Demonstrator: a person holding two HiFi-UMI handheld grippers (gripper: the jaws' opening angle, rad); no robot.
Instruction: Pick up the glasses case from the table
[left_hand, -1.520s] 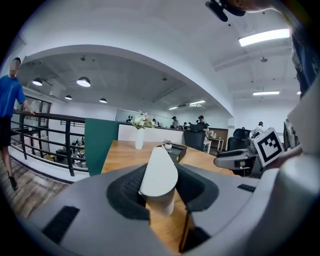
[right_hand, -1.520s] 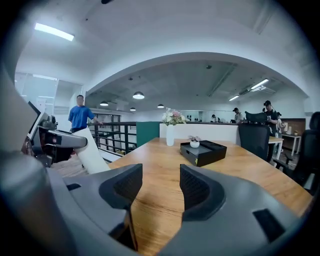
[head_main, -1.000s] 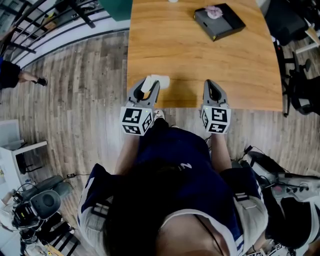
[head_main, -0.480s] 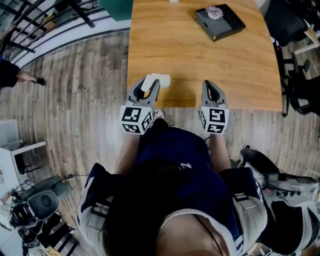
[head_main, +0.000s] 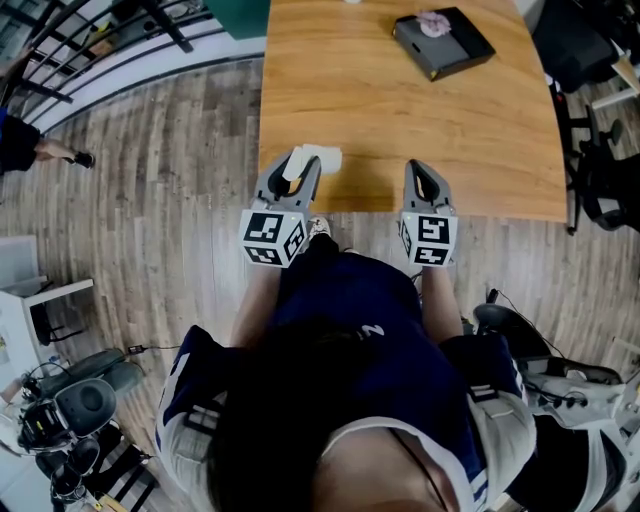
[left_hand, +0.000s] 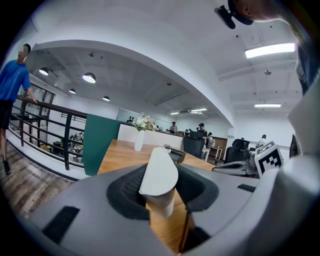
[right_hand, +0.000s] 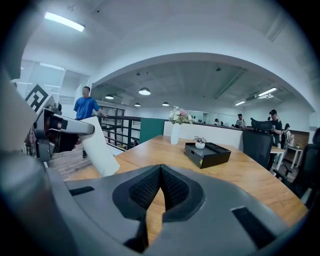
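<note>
Glasses case: we find it white and clamped between the jaws of the left gripper, with one end standing up past the pads. It sits over the near left corner of the table. We cannot tell whether its lower end touches the wood.

Against the earlier head-view pictures we note almost no change. Both grippers keep their places at the near table edge, and the case remains in the same grip. The table and the black box at its far side sit slightly further right in the picture. The dark chair by the person's right leg has shifted.

Pose: we see both grippers pointing away from the body, nearly level with a slight downward tilt. They lie side by side and well apart. Each marker cube, left and right, sits at the rear end nearest the person, just off the table edge. The forearms run straight back to the torso.

The right gripper holds nothing, and its jaws are pressed together over bare wood.
</note>
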